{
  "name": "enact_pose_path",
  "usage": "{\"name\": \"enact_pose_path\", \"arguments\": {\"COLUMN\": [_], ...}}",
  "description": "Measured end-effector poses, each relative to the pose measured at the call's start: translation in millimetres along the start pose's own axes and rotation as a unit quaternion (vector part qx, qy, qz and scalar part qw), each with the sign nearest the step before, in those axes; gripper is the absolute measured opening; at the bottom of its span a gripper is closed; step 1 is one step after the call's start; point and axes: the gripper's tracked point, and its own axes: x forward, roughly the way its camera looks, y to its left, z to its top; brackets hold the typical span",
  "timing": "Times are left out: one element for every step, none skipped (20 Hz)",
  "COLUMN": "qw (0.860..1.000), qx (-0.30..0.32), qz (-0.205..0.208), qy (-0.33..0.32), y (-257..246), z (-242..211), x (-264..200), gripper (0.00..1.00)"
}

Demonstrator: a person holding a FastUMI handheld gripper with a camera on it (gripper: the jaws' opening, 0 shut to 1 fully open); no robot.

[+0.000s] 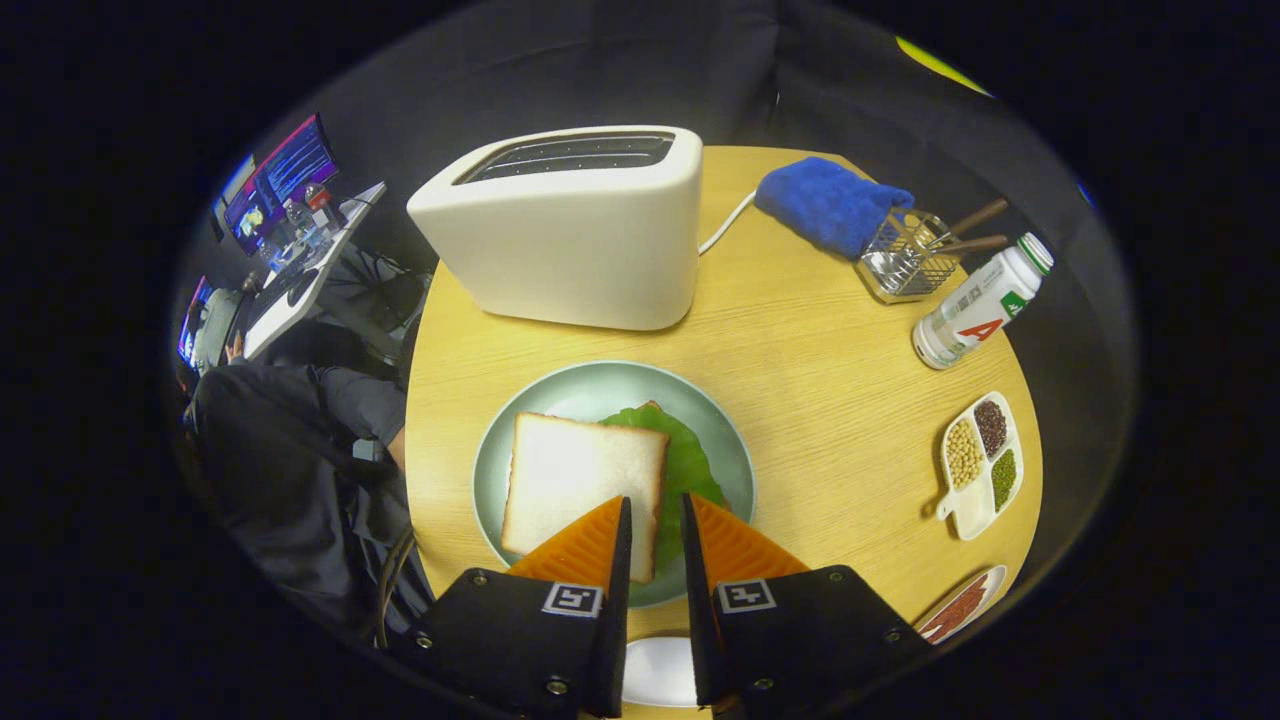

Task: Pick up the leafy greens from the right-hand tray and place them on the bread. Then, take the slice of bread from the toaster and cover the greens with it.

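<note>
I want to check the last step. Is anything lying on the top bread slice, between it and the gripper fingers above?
Nothing visible does. The hand-held gripper hangs open over the bread slice, which lies bare on the leafy greens on the plate.

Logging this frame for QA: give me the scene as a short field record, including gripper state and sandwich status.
hand-held gripper: fingers slightly apart, holding nothing, above the near edge of the plate
plate: pale green, on the round wooden table
bread slice: on top of the leafy greens, which stick out beside and behind it
toaster: white, beyond the plate, no bread visible in the slots
other items: blue cloth, wire basket, bottle, divided bean dish
task status: greens look covered
</note>
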Motion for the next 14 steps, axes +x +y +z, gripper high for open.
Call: {"name": "enact_pose_path", "arguments": {"qw": [1.000,0.998,0.994,0.989,0.982,0.973,0.965,0.956,0.949,0.940,0.930,0.918,0.908,0.895], "qx": [0.007,0.020,0.032,0.038,0.045,0.053,0.066,0.081,0.096,0.108,0.116,0.127,0.142,0.162], "qz": [-0.020,-0.040,-0.067,-0.096,-0.126,-0.153,-0.174,-0.189,-0.205,-0.231,-0.254,-0.277,-0.289,-0.299], "qy": [-0.022,-0.048,-0.075,-0.106,-0.136,-0.164,-0.188,-0.209,-0.218,-0.229,-0.240,-0.253,-0.269,-0.288], "y": [-4.1,-5.7,-10.4,-14.2,-18.7,-19.6,-19.5,-17.9,-18.3,-23.8,-29.0,-33.3,-35.0,-36.7], "z": [-0.8,-2.8,-6.1,-9.9,-14.9,-21.6,-27.8,-36.3,-47.5,-61.1,-70.8,-79.3,-88.7,-96.2], "x": [-3.1,-8.0,-13.8,-19.6,-30.3,-36.7,-46.3,-53.9,-60.9,-66.6,-74.5,-82.0,-89.7,-96.7], "gripper": [0.28,0.28,0.28,0.28,0.27,0.27,0.29,0.29,0.29,0.29,0.35,0.35,0.35,0.35]}}
